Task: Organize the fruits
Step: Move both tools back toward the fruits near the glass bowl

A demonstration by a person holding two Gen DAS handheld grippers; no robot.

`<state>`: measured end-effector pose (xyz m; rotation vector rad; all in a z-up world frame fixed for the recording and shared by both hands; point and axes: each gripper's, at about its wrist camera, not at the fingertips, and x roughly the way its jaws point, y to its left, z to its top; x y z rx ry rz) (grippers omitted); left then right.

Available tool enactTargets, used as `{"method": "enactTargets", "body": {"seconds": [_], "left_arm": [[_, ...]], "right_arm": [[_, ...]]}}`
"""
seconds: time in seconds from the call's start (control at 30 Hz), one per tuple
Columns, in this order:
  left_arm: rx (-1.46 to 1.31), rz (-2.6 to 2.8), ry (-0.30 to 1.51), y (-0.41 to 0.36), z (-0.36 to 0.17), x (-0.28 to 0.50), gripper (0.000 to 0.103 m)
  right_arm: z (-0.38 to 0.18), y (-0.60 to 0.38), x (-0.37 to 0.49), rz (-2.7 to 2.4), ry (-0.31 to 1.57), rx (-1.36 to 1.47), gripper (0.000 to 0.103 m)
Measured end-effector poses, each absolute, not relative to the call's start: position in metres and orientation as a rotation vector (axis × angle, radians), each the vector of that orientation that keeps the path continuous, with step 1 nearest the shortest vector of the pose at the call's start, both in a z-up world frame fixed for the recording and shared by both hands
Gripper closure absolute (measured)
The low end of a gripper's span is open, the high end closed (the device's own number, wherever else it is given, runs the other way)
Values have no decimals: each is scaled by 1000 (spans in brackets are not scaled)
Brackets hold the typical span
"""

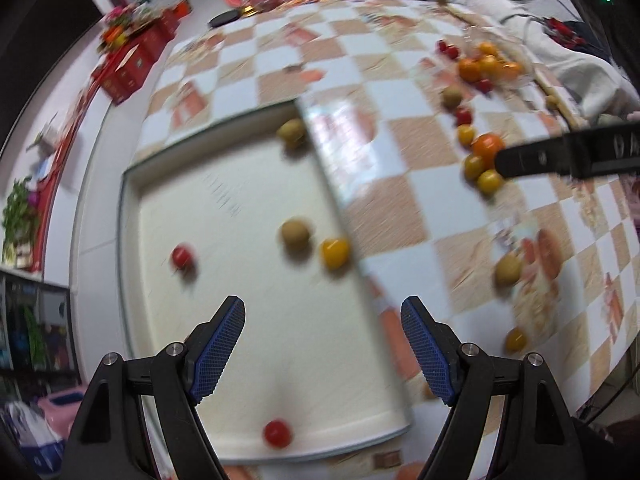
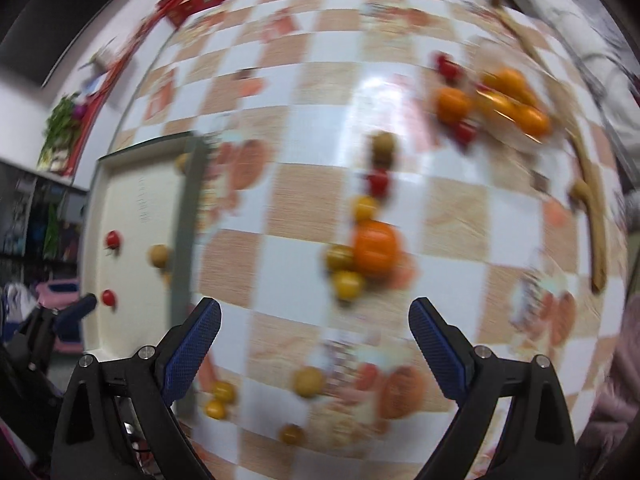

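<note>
A cream tray (image 1: 248,360) lies on the checkered table and holds two red fruits (image 1: 182,257), a yellow one (image 1: 335,252) and two brownish-green ones (image 1: 295,233). My left gripper (image 1: 322,350) is open and empty above the tray. In the right wrist view my right gripper (image 2: 315,354) is open and empty, just short of an orange (image 2: 375,252) with small yellow fruits (image 2: 349,284) beside it. One right finger (image 1: 560,156) shows in the left wrist view next to that cluster. The tray (image 2: 120,200) lies to the left.
A further heap of oranges and red fruits (image 2: 500,100) sits at the far right of the table (image 2: 288,128). Loose fruits (image 2: 308,381) lie near the front edge. A wooden stick (image 2: 596,216) lies along the right rim. Red boxes (image 1: 132,68) stand beyond the table.
</note>
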<state>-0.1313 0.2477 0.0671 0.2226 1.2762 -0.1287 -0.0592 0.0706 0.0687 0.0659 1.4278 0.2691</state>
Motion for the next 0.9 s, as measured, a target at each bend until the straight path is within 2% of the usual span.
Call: {"method": "enactTargets", "body": {"seconds": [0.23, 0.57, 0.67, 0.8, 0.9], "left_arm": [[220, -158, 1276, 204, 65, -99, 21], [216, -178, 1326, 158, 30, -56, 22], [207, -179, 1331, 150, 24, -47, 22], [190, -173, 1339, 144, 17, -38, 22], [176, -173, 1343, 141, 13, -33, 22]], "right_arm": [[59, -10, -54, 127, 1432, 110, 7], [54, -87, -27, 24, 1380, 111, 7], [51, -104, -12, 6, 1363, 103, 13], [44, -120, 6, -12, 1356, 87, 26], [37, -128, 19, -13, 1352, 73, 31]]}}
